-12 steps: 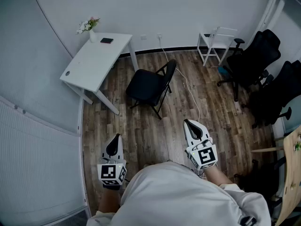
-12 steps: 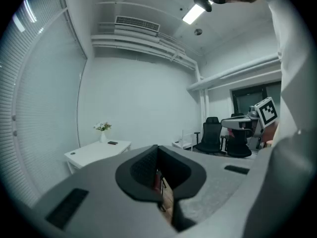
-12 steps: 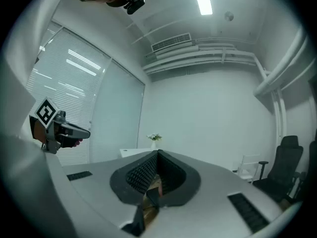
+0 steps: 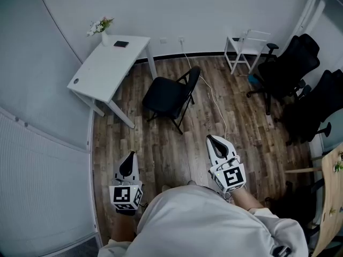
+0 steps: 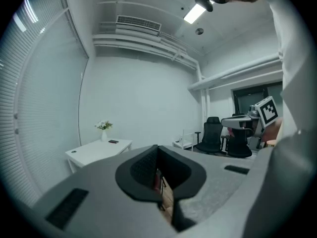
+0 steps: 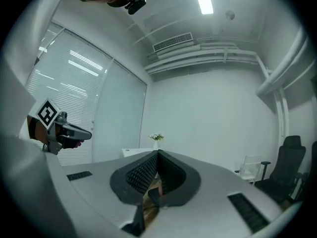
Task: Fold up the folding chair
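A black folding chair (image 4: pixel 170 96) stands unfolded on the wood floor, in the middle of the head view, beside a white desk. My left gripper (image 4: pixel 127 165) is shut and empty, held low at the left, well short of the chair. My right gripper (image 4: pixel 215 142) is also shut with nothing in it, at the right and a little closer to the chair. In the left gripper view the jaws (image 5: pixel 157 158) meet tip to tip; the chair is mostly hidden behind them. The right gripper view shows its jaws (image 6: pixel 157 163) closed the same way.
A white desk (image 4: pixel 110 66) with a flower vase (image 4: pixel 103 32) and a dark phone (image 4: pixel 121 44) stands left of the chair. A white cable (image 4: pixel 211 98) runs across the floor. Black office chairs (image 4: pixel 292 71) and a white rack (image 4: pixel 244 50) stand at the right.
Both grippers and the view have shifted slightly; the chair stays where it was.
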A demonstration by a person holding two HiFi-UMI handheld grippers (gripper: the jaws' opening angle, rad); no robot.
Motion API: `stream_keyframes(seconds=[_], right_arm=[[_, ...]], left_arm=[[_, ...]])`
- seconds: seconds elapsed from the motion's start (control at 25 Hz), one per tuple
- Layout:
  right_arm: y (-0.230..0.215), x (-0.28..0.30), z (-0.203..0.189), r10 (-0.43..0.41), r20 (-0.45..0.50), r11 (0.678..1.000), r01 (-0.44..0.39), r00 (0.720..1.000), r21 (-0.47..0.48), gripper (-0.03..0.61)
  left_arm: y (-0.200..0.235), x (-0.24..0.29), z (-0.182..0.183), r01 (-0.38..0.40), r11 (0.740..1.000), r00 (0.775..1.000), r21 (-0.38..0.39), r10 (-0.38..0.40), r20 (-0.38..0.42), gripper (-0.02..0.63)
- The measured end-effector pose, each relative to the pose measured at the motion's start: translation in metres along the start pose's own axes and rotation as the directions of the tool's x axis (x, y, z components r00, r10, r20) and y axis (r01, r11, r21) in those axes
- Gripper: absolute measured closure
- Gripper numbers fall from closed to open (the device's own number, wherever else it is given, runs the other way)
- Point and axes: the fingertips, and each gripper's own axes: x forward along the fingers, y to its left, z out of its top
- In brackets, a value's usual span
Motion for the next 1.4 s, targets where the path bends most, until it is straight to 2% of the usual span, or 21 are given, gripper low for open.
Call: stream_keyframes(seconds=[0.12,0.16,0.2,0.24,0.32,0.36,0.4,0.48,0.56,0.72,1.04,1.24,1.4], right_arm=[[-0.003,-0.005,0.001,-0.007,0.013,0.999,0.007,1.000,0.034,0.561],[-0.003,-0.006,0.000,-0.003,0.003,0.999,0.003,1.000,0.051,0.529],[-0.004,-0.008,0.000,0.001,0.000,0.998,-0.001,1.000,0.060,0.346],[-0.007,-0.009,0.001,-0.002,0.008,0.998,0.002,1.000,0.057,0.268],[-0.015,-0.014,0.009,-0.036,0.050,0.999,0.035,0.998,0.016,0.221],[-0.021,-0.017,0.015,-0.056,0.083,0.998,0.057,0.995,-0.008,0.204],[-0.027,-0.020,0.022,-0.075,0.116,0.997,0.079,0.990,-0.025,0.190],[-0.040,-0.023,0.030,-0.107,0.164,0.993,0.114,0.981,-0.032,0.176],[-0.050,-0.025,0.028,-0.121,0.170,0.992,0.125,0.978,-0.016,0.176],[-0.060,-0.024,0.011,-0.096,0.116,0.995,0.096,0.989,-0.002,0.178],[-0.069,-0.001,-0.006,-0.040,0.112,0.999,0.039,0.993,0.007,0.178],[-0.062,0.039,-0.015,-0.028,0.073,0.999,0.029,0.997,-0.012,0.179],[-0.058,0.082,-0.012,-0.049,0.092,0.998,0.051,0.995,-0.024,0.179]], left_arm=[[0.000,-0.003,0.004,-0.012,1.000,0.999,-0.002,0.012,0.035,0.609],[0.000,-0.004,0.005,-0.010,1.000,0.999,-0.010,0.011,0.050,0.597],[0.000,-0.005,0.005,-0.006,1.000,0.998,-0.019,0.007,0.057,0.441],[0.001,-0.005,0.006,-0.006,1.000,0.998,-0.026,0.007,0.059,0.330],[0.003,-0.008,0.008,-0.022,1.000,0.997,-0.019,0.024,0.067,0.315],[0.003,-0.009,0.011,-0.032,0.999,0.997,-0.011,0.033,0.074,0.270],[0.004,-0.009,0.014,-0.041,0.999,0.996,-0.006,0.042,0.082,0.259],[0.004,-0.008,0.017,-0.059,0.998,0.994,-0.017,0.060,0.091,0.246],[0.004,-0.006,0.016,-0.070,0.997,0.994,-0.027,0.072,0.083,0.245],[-0.001,-0.001,0.013,-0.085,0.996,0.994,-0.024,0.086,0.064,0.246],[-0.004,0.009,0.004,-0.119,0.993,0.992,-0.025,0.120,0.027,0.247],[0.026,0.030,-0.009,-0.113,0.993,0.994,-0.040,0.113,0.005,0.247],[0.063,0.061,-0.019,-0.096,0.994,0.995,-0.055,0.097,0.006,0.247]])
